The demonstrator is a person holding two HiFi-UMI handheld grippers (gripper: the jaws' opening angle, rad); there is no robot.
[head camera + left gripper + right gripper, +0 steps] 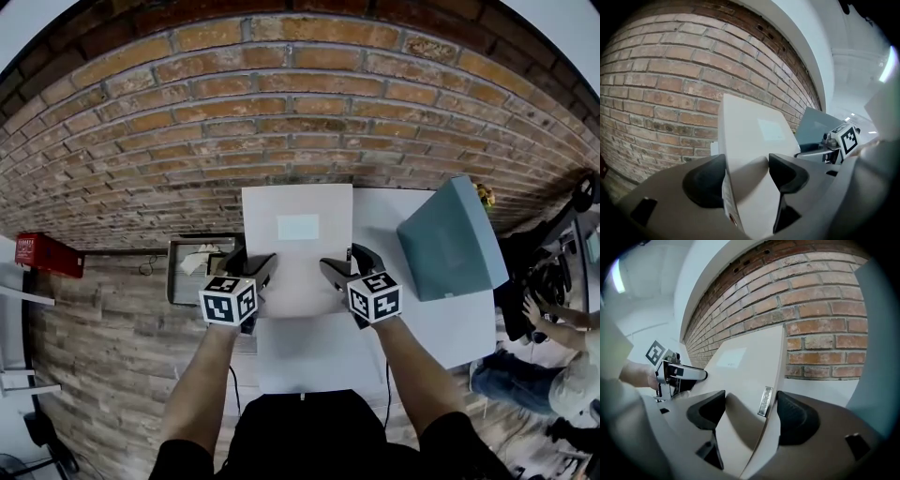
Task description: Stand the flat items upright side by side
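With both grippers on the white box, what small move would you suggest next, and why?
Probably tip the white box on up to vertical and shift it right, beside the teal box. The left gripper and right gripper each clamp a side edge, the box is tilted, not yet upright, and the teal one seems to stand on the table already.

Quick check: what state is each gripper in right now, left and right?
Left gripper: closed on the left edge of the white box.
Right gripper: closed on the right edge of the same white box.
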